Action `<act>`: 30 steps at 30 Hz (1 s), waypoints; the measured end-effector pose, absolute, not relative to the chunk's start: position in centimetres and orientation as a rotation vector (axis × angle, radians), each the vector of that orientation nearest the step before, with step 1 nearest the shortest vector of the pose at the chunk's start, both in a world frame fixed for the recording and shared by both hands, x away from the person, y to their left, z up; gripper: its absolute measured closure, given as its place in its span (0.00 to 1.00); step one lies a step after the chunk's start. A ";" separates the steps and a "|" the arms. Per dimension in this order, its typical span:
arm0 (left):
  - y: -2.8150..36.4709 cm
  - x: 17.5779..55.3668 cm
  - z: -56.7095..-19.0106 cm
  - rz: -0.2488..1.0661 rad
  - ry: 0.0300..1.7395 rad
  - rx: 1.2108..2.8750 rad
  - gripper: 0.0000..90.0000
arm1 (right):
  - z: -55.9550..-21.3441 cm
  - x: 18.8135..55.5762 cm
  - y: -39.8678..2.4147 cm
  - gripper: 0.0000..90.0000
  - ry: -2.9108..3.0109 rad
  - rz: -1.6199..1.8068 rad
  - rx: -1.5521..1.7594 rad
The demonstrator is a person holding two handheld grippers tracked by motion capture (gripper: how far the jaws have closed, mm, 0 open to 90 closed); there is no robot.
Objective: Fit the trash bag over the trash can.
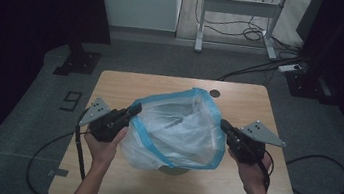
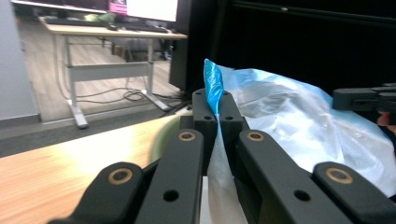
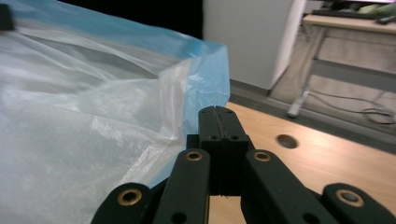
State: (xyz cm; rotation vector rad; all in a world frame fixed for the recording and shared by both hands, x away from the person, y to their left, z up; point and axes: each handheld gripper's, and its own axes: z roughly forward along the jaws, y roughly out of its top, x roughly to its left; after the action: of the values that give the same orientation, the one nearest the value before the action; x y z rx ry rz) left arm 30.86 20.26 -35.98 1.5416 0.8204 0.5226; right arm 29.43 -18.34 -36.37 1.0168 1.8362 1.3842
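Between the left tongs, jaws pressed together, sits the blue rim of the plastic bag. Across the bag's mouth the right tongs are closed as well; whether film is pinched between them is hard to tell, though the bag's edge lies right against their tips. The bag hangs spread between both tongs, its bottom resting on the worktop. It looks thin, light and limp, likely slippery, so the doubled blue hem seems the safest hold. Something dark and round shows dimly through the film under the bag; what it is I cannot make out.
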 end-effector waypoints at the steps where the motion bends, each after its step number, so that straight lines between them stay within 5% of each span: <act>1: 20.5 31.2 -36.1 0.519 0.833 1.540 1.00 | -36.4 29.8 -18.4 0.99 1.826 1.370 1.020; 16: 22.7 35.2 -40.6 0.398 0.997 1.540 0.99 | -40.5 36.0 -18.6 0.99 1.831 1.295 1.188; 30: 23.1 35.6 -43.0 0.317 1.067 1.596 0.98 | -44.1 36.8 -18.9 0.99 1.939 1.349 1.271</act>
State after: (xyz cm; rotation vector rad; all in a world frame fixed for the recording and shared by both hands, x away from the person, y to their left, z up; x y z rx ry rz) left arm 35.59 23.06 -43.01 1.5960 1.0665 0.3174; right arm 36.81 -18.95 -44.06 1.2714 1.9394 1.3492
